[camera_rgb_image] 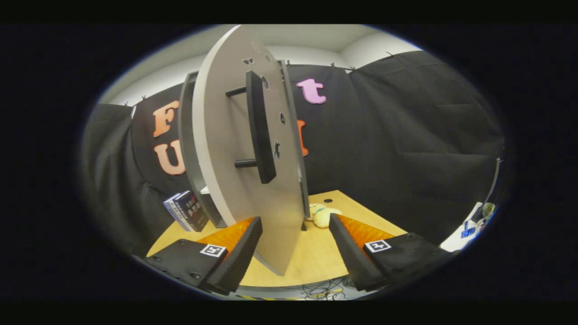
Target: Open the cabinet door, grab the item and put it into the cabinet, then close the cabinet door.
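Gripper view is looking along the two fingers at a grey cabinet door (235, 180) that is standing swung out toward the camera, its free edge reaching down into the gap between the fingers. The gripper (295, 232) is holding its fingers wide apart; neither one is pressing on the door, and nothing is being carried between them. A dark bar handle (260, 128) is sitting on two short posts on the door's face, above the fingers and untouched. Behind the door the dark cabinet frame (186, 135) is showing as a narrow strip, and the inside of the cabinet is hidden from here.

The item, a small pale plush toy (323, 215), is lying on the wooden table (311, 257) just past the door's edge and just ahead of the right finger, beyond its tip. A couple of books (186, 210) are leaning near the cabinet's base on the far side of the door.

Judging from this, the opening step is looking done or nearly so, since the door is standing well off its frame. The toy is not yet grasped, so picking it up, placing it inside and shutting the door are all remaining. The open door is standing close to the path toward the toy, so the reach is likely needing to go around its edge.
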Motion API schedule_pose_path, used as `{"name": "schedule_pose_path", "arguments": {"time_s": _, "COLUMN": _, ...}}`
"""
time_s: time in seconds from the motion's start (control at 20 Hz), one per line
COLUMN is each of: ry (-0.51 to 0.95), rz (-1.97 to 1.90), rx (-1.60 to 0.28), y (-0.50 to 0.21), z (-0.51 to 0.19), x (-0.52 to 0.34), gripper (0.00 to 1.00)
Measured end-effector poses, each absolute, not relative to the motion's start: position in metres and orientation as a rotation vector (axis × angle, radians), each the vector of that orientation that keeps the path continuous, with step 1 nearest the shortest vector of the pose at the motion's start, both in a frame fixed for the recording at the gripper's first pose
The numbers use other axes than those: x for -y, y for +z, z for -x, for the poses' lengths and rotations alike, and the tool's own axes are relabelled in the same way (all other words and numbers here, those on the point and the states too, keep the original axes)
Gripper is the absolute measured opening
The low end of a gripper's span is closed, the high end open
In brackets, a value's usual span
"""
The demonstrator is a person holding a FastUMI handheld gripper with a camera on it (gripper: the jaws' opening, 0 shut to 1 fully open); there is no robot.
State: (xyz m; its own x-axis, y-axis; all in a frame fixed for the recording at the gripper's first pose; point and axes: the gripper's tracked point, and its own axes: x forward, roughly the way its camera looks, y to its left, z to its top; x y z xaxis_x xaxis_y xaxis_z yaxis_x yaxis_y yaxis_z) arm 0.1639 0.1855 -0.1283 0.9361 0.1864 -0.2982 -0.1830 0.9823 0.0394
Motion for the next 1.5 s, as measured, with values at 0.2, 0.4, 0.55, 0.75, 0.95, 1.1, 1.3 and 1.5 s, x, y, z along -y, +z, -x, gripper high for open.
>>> {"name": "schedule_pose_path", "arguments": {"time_s": 0.2, "ry": 0.248, "rz": -0.025, "rx": -0.317, "y": -0.135, "z": -0.170, "x": -0.224, "gripper": 0.96}}
{"name": "schedule_pose_path", "arguments": {"time_s": 0.4, "ry": 0.274, "rz": -0.009, "rx": -0.347, "y": -0.155, "z": -0.191, "x": -0.264, "gripper": 0.97}}
{"name": "schedule_pose_path", "arguments": {"time_s": 0.55, "ry": 0.330, "rz": -0.012, "rx": -0.365, "y": -0.174, "z": -0.213, "x": -0.307, "gripper": 0.96}}
{"name": "schedule_pose_path", "arguments": {"time_s": 0.75, "ry": 0.341, "rz": 0.007, "rx": -0.384, "y": -0.197, "z": -0.262, "x": -0.349, "gripper": 0.97}}
{"name": "schedule_pose_path", "arguments": {"time_s": 0.95, "ry": 0.321, "rz": 0.000, "rx": -0.384, "y": -0.197, "z": -0.284, "x": -0.358, "gripper": 0.97}}
{"name": "schedule_pose_path", "arguments": {"time_s": 1.1, "ry": 0.301, "rz": 0.018, "rx": -0.364, "y": -0.200, "z": -0.290, "x": -0.363, "gripper": 0.97}}
{"name": "schedule_pose_path", "arguments": {"time_s": 1.3, "ry": 0.252, "rz": 0.014, "rx": -0.353, "y": -0.203, "z": -0.291, "x": -0.364, "gripper": 0.98}}
{"name": "schedule_pose_path", "arguments": {"time_s": 1.5, "ry": 0.199, "rz": 0.041, "rx": -0.364, "y": -0.197, "z": -0.272, "x": -0.359, "gripper": 0.98}}
